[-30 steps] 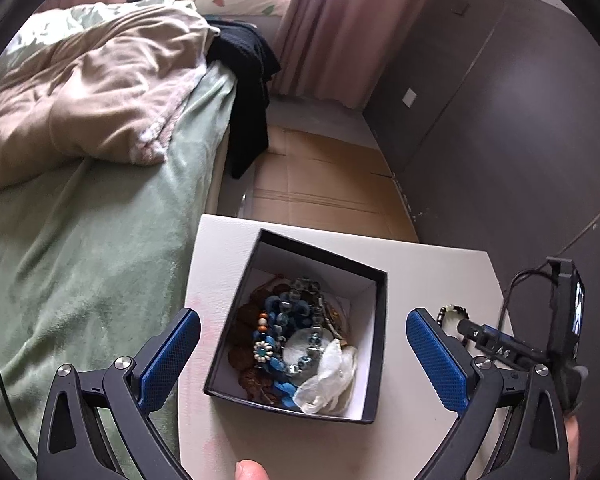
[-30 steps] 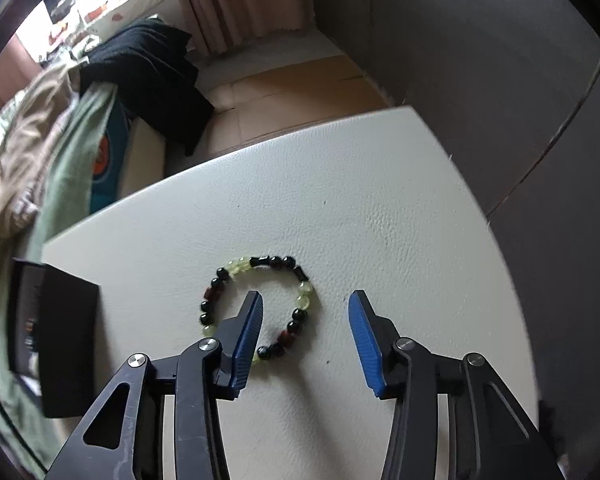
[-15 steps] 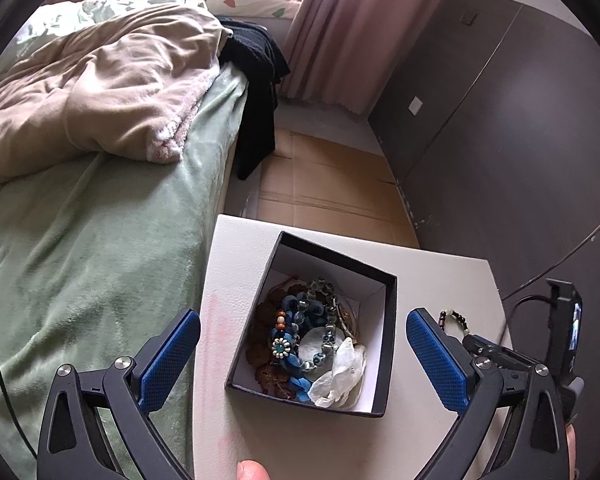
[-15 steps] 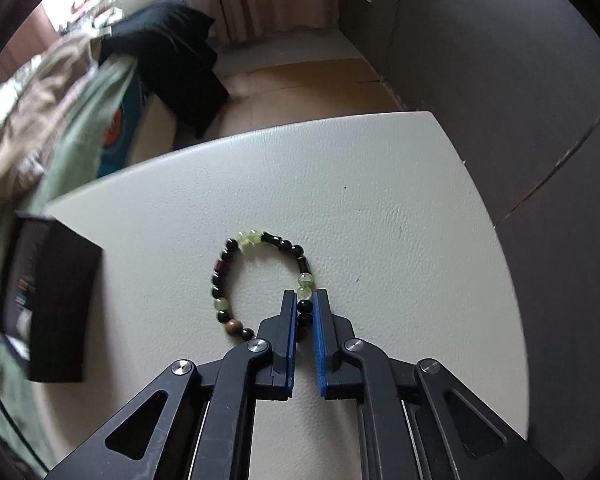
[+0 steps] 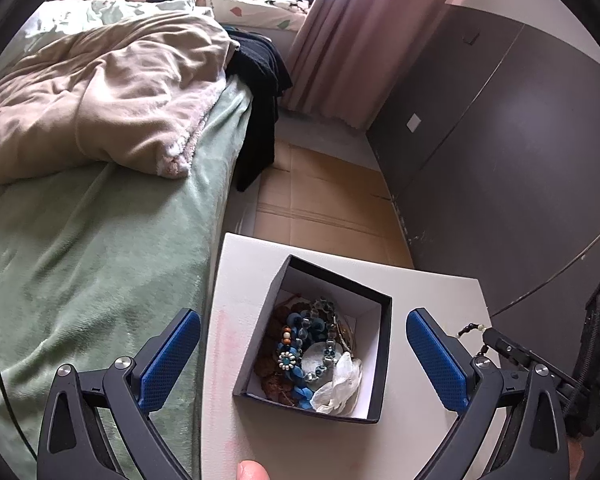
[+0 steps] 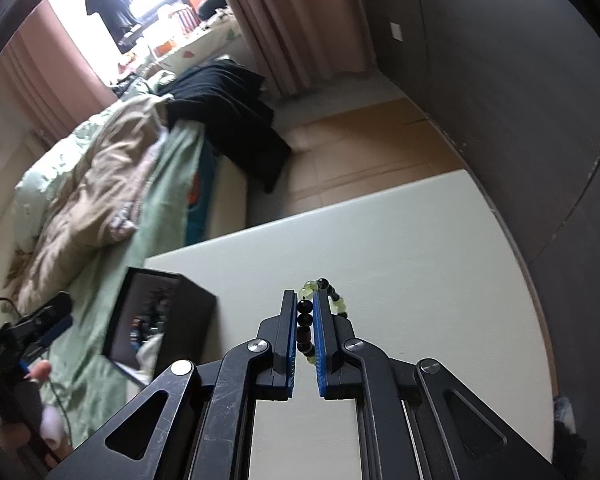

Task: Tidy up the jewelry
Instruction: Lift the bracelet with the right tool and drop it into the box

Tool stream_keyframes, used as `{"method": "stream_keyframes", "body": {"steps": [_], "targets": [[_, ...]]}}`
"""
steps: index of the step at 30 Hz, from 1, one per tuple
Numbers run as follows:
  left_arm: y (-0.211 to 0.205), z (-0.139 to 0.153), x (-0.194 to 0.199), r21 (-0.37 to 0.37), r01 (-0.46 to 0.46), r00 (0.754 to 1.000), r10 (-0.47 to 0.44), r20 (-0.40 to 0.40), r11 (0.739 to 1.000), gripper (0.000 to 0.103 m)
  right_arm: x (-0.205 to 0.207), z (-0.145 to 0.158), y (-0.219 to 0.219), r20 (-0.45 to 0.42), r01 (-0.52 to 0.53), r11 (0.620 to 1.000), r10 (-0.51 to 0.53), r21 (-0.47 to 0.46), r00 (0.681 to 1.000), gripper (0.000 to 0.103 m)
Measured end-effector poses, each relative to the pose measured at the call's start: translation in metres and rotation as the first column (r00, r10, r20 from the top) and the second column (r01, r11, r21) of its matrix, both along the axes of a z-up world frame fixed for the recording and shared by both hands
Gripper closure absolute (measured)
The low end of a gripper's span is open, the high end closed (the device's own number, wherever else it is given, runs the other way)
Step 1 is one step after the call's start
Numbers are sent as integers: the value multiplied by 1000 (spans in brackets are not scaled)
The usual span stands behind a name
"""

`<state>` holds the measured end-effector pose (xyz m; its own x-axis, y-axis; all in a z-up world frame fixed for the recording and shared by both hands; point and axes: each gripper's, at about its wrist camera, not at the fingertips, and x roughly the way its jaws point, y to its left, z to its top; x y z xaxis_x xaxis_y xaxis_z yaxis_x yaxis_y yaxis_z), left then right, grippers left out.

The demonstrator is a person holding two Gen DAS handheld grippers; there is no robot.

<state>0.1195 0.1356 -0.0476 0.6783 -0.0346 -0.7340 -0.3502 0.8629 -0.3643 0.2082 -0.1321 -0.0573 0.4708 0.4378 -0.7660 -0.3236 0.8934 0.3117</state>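
Bracelet (image 6: 320,312): part of the loop I can see only between my right gripper's (image 6: 304,308) pads, the rest hidden behind them. Box (image 6: 160,312): contents blurred in my right view. Right gripper body cut off by my left view's edge.

The left gripper (image 5: 303,354) is spread wide, pointing downward; the right gripper (image 6: 304,312) has its blue fingers (image 6: 320,340) pinched nearly together
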Motion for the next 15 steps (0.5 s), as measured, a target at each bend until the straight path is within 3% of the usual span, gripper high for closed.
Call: {"method": "stream_keyframes", "body": {"steps": [8, 15], "targets": [[12, 5, -8, -13, -20, 1000, 21, 15, 1000, 1, -18, 28, 38, 88, -102, 984, 90, 144, 992, 95], [22, 10, -15, -7, -42, 999, 42, 31, 999, 1, -27, 34, 65, 116, -149, 967, 127, 208, 985, 95]]}}
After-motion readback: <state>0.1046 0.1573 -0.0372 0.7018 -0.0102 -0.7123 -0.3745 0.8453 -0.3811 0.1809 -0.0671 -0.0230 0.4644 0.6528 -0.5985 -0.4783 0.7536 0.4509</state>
